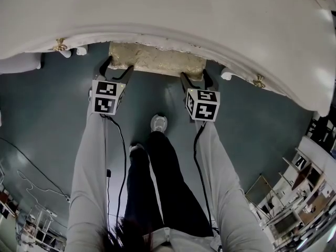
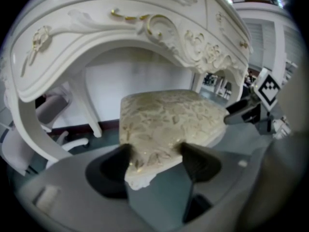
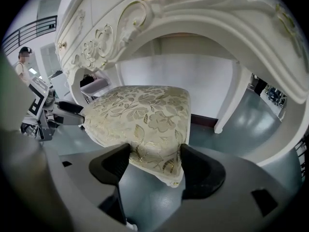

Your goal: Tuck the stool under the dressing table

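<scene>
Head view, looking steeply down: the stool [image 1: 157, 61], a low seat padded in cream fabric with a gold floral pattern, stands on the blue-grey floor [image 1: 52, 119] at the kneehole of the dressing table [image 1: 184, 14], a white carved piece with a curved front edge. Only the near strip of the seat shows; the rest lies hidden beneath the table top. Two small brass knobs [image 1: 60, 46] sit on the table front, one to either side of the opening.

The left gripper [image 1: 116, 70], grey with black jaws and a cube of square markers, meets the seat's near left corner. The right gripper [image 1: 194, 76], of the same build, meets the near right corner. Both point forward and downward. The person's grey sleeves [image 1: 89, 161] run up to the grippers, and a pale shoe [image 1: 158, 123] rests on the floor between them, near the stool.

Left gripper view: both black jaws are clamped on a cushion corner, each pad touching the fabric. The seat lies under the table's gilt-trimmed arch, with a white table leg [image 2: 89, 112] behind it.

Right gripper view: the jaws stand wide yet grasp the other cushion corner, with the pads pressed against its sides. The seat again lies beneath the arch.
</scene>
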Demonstrator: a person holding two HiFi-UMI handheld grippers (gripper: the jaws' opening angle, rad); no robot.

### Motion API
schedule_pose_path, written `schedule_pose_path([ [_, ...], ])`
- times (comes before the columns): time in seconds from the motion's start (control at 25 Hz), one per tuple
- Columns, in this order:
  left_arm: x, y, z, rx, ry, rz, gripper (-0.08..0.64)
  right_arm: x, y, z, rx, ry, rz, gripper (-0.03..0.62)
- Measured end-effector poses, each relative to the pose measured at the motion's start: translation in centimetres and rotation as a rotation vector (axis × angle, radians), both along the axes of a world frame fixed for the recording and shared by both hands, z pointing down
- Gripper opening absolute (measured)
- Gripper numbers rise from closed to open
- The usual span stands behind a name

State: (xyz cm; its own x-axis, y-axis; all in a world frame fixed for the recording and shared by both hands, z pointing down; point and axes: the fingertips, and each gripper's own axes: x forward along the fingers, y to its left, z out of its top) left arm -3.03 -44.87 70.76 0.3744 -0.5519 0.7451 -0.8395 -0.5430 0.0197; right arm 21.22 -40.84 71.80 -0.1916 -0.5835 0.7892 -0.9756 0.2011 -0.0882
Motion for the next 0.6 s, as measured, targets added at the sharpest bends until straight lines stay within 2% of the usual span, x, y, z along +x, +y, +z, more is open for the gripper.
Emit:
schedule_pose_path([
  [0.6,0.4,-4.1,0.3,0.03,0.012,0.001,0.348,0.6,-3.9,0.0,0.022,-0.008,0.005,0.341],
])
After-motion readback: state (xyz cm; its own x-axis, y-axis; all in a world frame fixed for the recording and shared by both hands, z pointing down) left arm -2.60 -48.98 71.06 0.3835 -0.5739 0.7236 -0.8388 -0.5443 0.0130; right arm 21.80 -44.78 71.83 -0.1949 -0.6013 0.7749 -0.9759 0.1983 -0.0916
